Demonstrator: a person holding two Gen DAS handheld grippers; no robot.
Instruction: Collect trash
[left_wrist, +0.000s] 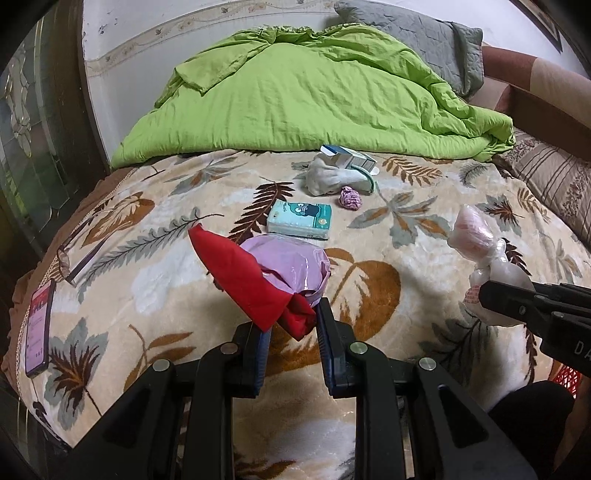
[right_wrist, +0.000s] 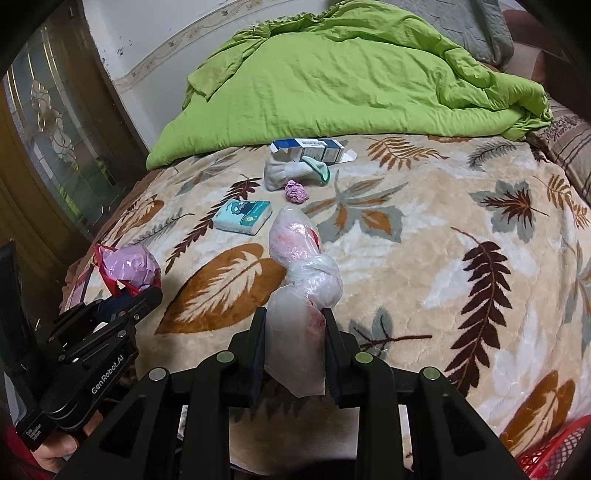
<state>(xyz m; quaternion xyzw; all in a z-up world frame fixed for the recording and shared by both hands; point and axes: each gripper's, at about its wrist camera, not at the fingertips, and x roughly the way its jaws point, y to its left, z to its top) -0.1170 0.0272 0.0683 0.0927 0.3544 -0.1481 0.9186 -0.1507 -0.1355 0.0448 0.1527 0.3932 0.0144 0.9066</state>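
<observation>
Your left claw (left_wrist: 291, 317) is clenched on a red bag with pink plastic (left_wrist: 266, 277), holding it above the leaf-patterned blanket (left_wrist: 388, 295) on the bed. Your right claw (right_wrist: 295, 332) grips a knotted clear plastic bag (right_wrist: 299, 258), also lifted off the blanket. Remaining items lie farther up the bed: a tissue pack (left_wrist: 300, 219), a crumpled purple wad (left_wrist: 350, 197), a white sock (left_wrist: 332, 179) touching an open carton (left_wrist: 347, 155). A phone (left_wrist: 37, 332) rests at the left edge. The green quilt (left_wrist: 314, 99) lies beyond.
</observation>
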